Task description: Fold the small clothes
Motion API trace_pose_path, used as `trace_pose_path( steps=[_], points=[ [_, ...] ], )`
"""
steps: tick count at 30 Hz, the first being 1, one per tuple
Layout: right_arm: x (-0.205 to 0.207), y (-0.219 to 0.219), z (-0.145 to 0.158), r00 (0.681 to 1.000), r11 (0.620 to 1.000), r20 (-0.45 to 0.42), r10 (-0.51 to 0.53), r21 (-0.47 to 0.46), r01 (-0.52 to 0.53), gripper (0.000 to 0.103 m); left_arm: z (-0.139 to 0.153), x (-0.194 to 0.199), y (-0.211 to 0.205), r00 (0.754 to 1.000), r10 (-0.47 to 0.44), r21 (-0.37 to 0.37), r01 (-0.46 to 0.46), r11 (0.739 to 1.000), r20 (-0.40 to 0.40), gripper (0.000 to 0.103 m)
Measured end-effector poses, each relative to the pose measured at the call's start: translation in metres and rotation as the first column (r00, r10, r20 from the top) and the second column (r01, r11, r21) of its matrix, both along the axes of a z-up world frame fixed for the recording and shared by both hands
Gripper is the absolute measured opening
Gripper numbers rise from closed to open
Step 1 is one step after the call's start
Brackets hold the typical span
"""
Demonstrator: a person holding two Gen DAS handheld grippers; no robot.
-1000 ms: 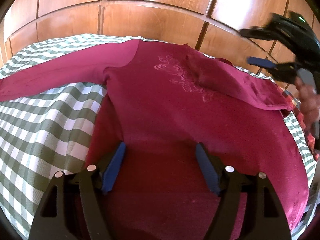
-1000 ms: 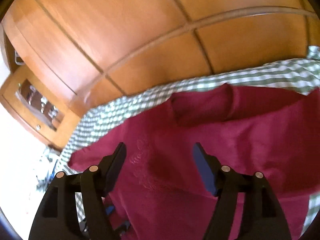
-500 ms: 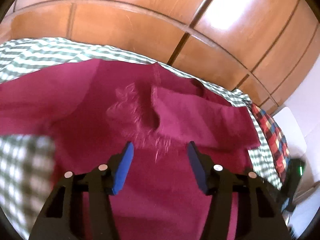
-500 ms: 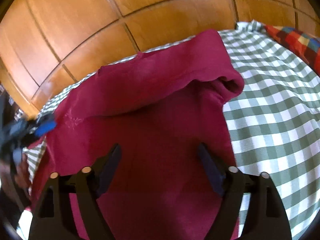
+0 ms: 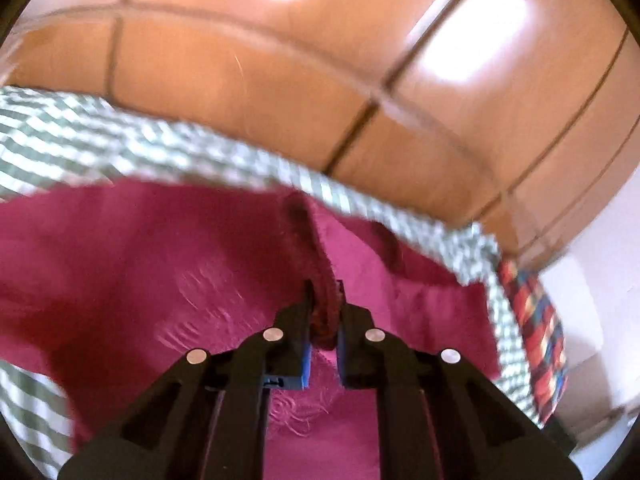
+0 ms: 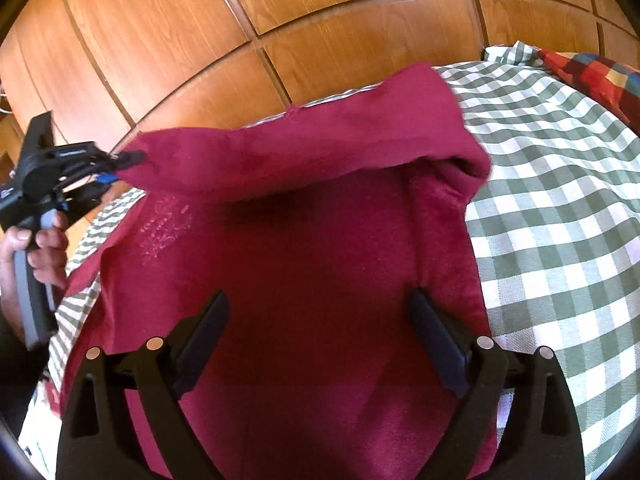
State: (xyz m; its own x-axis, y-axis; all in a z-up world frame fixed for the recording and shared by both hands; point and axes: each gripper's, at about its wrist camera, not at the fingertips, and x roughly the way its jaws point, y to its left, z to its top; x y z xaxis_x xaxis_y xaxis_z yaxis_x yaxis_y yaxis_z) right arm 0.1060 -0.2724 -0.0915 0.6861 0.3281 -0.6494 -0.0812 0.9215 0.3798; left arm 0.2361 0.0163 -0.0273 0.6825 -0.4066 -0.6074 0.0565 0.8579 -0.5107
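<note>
A maroon long-sleeved top (image 6: 320,248) lies on a green-and-white checked sheet (image 6: 560,216), with pale embroidery (image 6: 164,224) on its chest. One sleeve (image 6: 304,148) is folded across the body. My left gripper (image 5: 323,312) is shut on the cuff end of that sleeve (image 5: 320,280); in the right wrist view the left gripper (image 6: 120,160) holds the cuff a little above the top at the left. My right gripper (image 6: 320,320) is open and empty, low over the top's lower body.
A wooden panelled wardrobe (image 6: 320,20) runs behind the bed. A multicoloured checked cloth (image 6: 592,76) lies at the sheet's far right edge; it also shows in the left wrist view (image 5: 536,332). The sheet is bare to the right of the top.
My left gripper has moved in to the folded sleeve's cuff and shut on it. My right gripper has stayed open over the top's body.
</note>
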Motion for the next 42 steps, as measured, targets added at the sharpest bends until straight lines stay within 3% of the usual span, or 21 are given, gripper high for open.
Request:
trace_pose_path(
  steps=[3,6,9,14,18,22,25,29,30,36,38,42],
  points=[
    [-0.001,0.000,0.004,1.000,1.000,-0.010,-0.003,0.007,0.003,0.091,-0.006,-0.003,0.023,0.998,0.055,0.012,-0.055,0.998,-0.022,0.008],
    [0.004,-0.009,0.009,0.999,0.995,-0.036,-0.032,0.088,0.036,0.091,-0.029,-0.005,0.027,0.995,0.053,0.082,-0.046,0.996,-0.085,0.008],
    [0.015,-0.020,0.020,0.996,0.984,-0.044,-0.083,0.152,0.088,0.091,-0.046,-0.004,0.023,0.992,0.043,0.098,-0.032,0.995,-0.119,0.009],
    [0.037,-0.022,0.062,0.994,0.980,0.040,-0.105,0.172,0.097,0.091,-0.059,-0.001,0.021,0.989,0.046,0.123,-0.028,0.992,-0.139,0.010],
    [0.071,-0.011,0.067,0.992,0.991,0.054,-0.118,0.075,0.114,0.091,-0.052,0.000,0.020,0.992,0.057,0.128,-0.042,0.991,-0.117,0.010],
    [0.107,-0.018,0.017,0.967,0.971,-0.094,-0.237,-0.064,0.232,0.091,-0.053,0.002,0.021,0.991,0.069,0.162,-0.049,0.986,-0.117,0.011],
    [0.103,-0.005,0.007,0.969,0.955,-0.029,-0.247,-0.175,0.238,0.093,-0.072,0.005,0.016,0.990,0.062,0.179,-0.038,0.983,-0.127,0.014],
    [0.102,0.001,0.005,0.969,0.947,-0.025,-0.247,-0.217,0.236,0.096,-0.078,-0.001,0.006,0.994,0.072,0.223,-0.054,0.973,-0.077,0.015],
    [0.104,0.002,0.006,0.969,0.946,-0.026,-0.246,-0.224,0.234,0.096,-0.078,-0.001,0.007,0.991,0.123,0.272,-0.104,0.957,-0.052,0.015],
    [0.106,0.001,0.004,0.969,0.942,-0.025,-0.246,-0.241,0.233,0.098,-0.072,-0.015,0.028,0.984,0.141,0.118,-0.128,0.985,-0.108,0.020],
    [0.105,0.001,0.003,0.969,0.942,-0.025,-0.245,-0.242,0.232,0.098,-0.068,-0.027,0.035,0.981,0.164,0.097,-0.154,0.983,-0.105,0.029],
    [0.106,0.003,0.004,0.969,0.941,-0.026,-0.245,-0.248,0.231,0.098,-0.060,-0.065,0.051,0.973,0.222,0.103,-0.214,0.971,-0.070,0.033]
  ],
)
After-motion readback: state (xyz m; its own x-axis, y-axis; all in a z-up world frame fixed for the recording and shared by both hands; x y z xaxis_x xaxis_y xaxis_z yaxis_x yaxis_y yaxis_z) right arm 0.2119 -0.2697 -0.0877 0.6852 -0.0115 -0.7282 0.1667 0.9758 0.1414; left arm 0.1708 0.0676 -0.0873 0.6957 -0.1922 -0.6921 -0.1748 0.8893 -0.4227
